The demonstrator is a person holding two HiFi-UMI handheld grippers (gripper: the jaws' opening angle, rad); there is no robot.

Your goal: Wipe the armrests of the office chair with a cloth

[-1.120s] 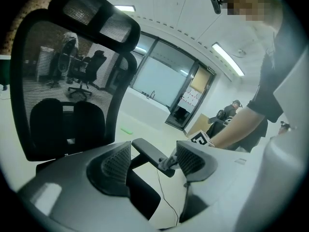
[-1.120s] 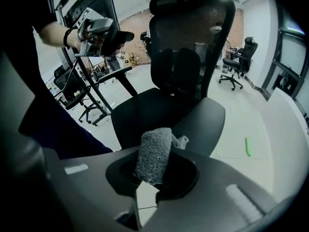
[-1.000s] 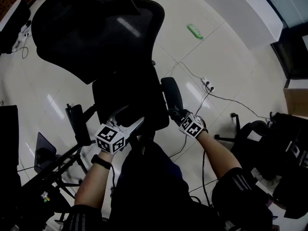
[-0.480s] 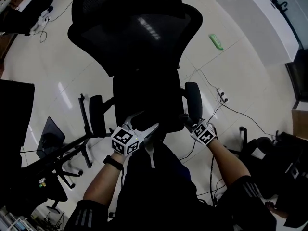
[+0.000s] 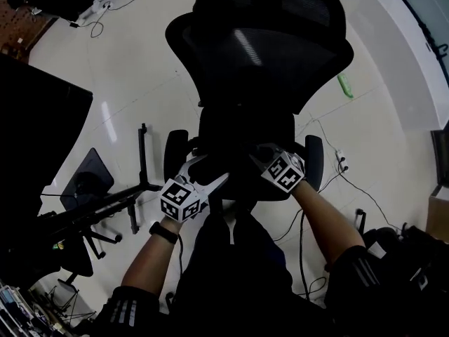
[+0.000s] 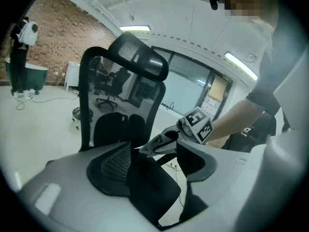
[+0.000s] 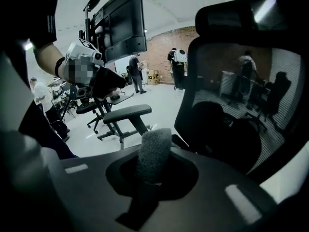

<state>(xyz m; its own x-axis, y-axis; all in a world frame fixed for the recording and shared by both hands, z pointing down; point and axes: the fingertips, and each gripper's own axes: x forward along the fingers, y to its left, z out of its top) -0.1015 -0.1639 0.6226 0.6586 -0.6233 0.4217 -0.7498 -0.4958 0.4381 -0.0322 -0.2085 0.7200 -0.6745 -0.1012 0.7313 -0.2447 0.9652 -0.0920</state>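
Note:
The black office chair (image 5: 270, 55) stands in front of me, with its left armrest (image 5: 175, 152) and right armrest (image 5: 314, 161) on either side of the seat. My right gripper (image 5: 261, 156) is over the back of the seat between the armrests, touching neither. It is shut on a grey fuzzy cloth (image 7: 153, 153) that sticks up from the right gripper (image 7: 149, 178). The left armrest (image 7: 128, 112) lies beyond it. My left gripper (image 5: 209, 175) is open and empty at the seat's front. In its own view the left gripper (image 6: 159, 167) faces the right gripper (image 6: 161, 141).
A large black screen (image 5: 35, 132) and a stand's legs (image 5: 105, 202) are to the left. Cables and a power strip (image 5: 342, 160) lie on the floor to the right, with a green object (image 5: 345, 86) and a white counter (image 5: 400, 55). People (image 7: 176, 66) stand far off.
My right gripper has come off the right armrest and moved left over the seat. The left gripper keeps its place at the seat's front. The head view has shifted, centring the chair.

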